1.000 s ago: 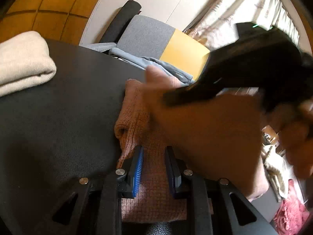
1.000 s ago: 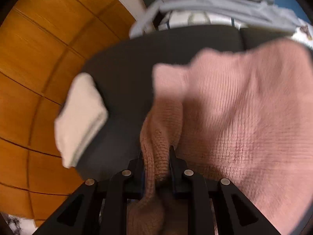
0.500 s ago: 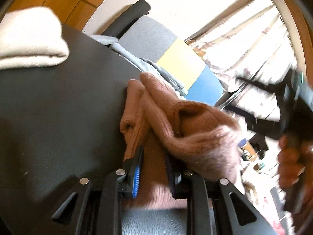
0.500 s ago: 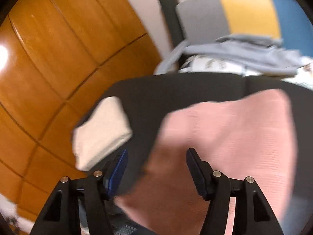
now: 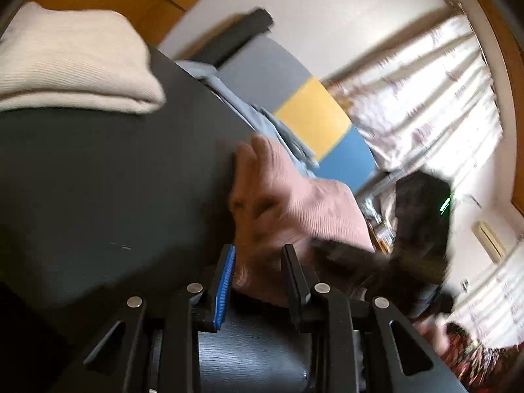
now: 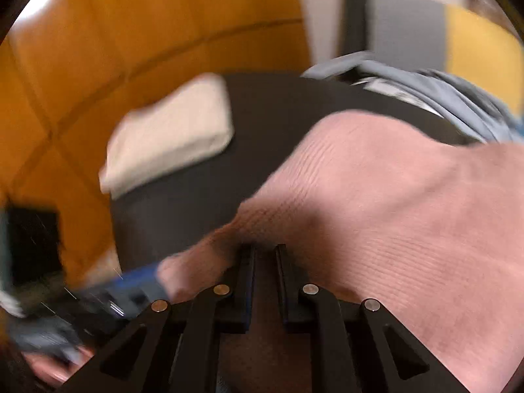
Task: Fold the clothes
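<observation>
A pink knit sweater (image 5: 294, 196) lies bunched on the black table (image 5: 98, 180). My left gripper (image 5: 258, 258) has a fold of it filling the gap and touching both pads while the jaws are opening. In the right wrist view the pink sweater (image 6: 393, 213) spreads to the right. My right gripper (image 6: 265, 255) is closing on its near edge, and shadowed knit sits between the narrow jaws. The right gripper also appears as a dark blur (image 5: 419, 229) beyond the sweater. The left gripper shows as a blurred shape (image 6: 98, 294) at lower left.
A folded cream cloth (image 5: 72, 62) (image 6: 170, 134) lies at the table's far left. Behind the table stands a chair with a grey, yellow and blue back (image 5: 311, 114), draped with light blue clothes (image 6: 442, 88). A wood-panelled wall (image 6: 131, 32) is on the left and curtains (image 5: 442, 98) on the right.
The right gripper let go of the sweater, opened wide, then closed again on its near edge. The left jaws spread wider and the left view swung closer to the cream cloth.
</observation>
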Available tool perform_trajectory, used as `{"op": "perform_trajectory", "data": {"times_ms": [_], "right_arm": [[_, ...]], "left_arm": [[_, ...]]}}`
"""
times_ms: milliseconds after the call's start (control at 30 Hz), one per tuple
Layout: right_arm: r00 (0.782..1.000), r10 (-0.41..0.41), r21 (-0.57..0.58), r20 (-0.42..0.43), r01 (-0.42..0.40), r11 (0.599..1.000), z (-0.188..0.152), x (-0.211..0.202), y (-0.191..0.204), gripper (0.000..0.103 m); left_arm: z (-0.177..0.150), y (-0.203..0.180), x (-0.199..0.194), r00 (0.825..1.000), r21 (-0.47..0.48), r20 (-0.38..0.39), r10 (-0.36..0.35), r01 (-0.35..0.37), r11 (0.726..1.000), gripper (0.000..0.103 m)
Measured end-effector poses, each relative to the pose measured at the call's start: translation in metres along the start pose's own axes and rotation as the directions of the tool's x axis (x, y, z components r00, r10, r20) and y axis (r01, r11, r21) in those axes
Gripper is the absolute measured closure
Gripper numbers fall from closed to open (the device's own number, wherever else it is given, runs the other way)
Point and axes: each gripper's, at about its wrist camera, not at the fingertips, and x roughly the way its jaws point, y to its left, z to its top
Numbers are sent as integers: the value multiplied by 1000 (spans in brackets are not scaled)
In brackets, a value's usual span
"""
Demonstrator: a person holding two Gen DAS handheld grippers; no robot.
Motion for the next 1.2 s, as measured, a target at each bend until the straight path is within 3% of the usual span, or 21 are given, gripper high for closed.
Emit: {"op": "perform_trajectory", "data": {"times_ms": [100,200,233,300,367,500,600,667,800,900,967,1100,1133,1200], "right_arm": [[1000,19,-22,20,-19,1000,-4,-3,2,88],[991,91,115,97,-102,988,-5,-42,-25,86],[985,103,154,136,-124,980,-6,-58,-34,78],[981,57,211,186,-97,973,-15,-89,-53,64],[980,-9,252,200,-43,967,-26,-115,-73,62],[983,-93,236,156,54,970,-40,-124,-93,63],[982,-132,197,136,104,975,-48,-121,-94,65],[980,-165,150,112,148,978,-56,-118,-89,65],[968,-237,1,87,238,971,-79,-98,-74,65],[961,-245,-23,124,250,968,-80,-106,-69,65],[964,-171,41,202,167,985,-78,-133,-73,65],[965,-133,93,226,114,989,-89,-161,-75,65],[970,-124,94,207,107,990,-92,-157,-75,66],[981,-132,89,142,120,989,-99,-143,-77,66]], "left_arm": [[4,-12,-7,998,60,30,52,-53,997,75],[16,-49,-10,994,174,99,52,-68,982,75],[19,-62,-11,992,214,120,36,-61,975,75],[24,-94,-6,992,310,129,-2,-39,950,75],[30,-116,10,994,384,108,-13,-30,923,74],[35,-152,64,996,546,26,80,-81,834,74],[30,-137,100,966,596,-33,256,-186,781,74],[23,-120,104,949,589,-65,309,-213,780,75],[7,-96,95,963,593,-54,262,-180,785,75],[7,-105,94,959,610,-45,279,-195,768,75],[7,-115,83,959,620,-23,284,-209,756,75],[-6,-141,50,996,646,-20,88,-54,762,76],[-8,-146,54,996,655,-34,82,-40,754,76],[-16,-142,70,984,681,-57,168,-84,727,76]]}}
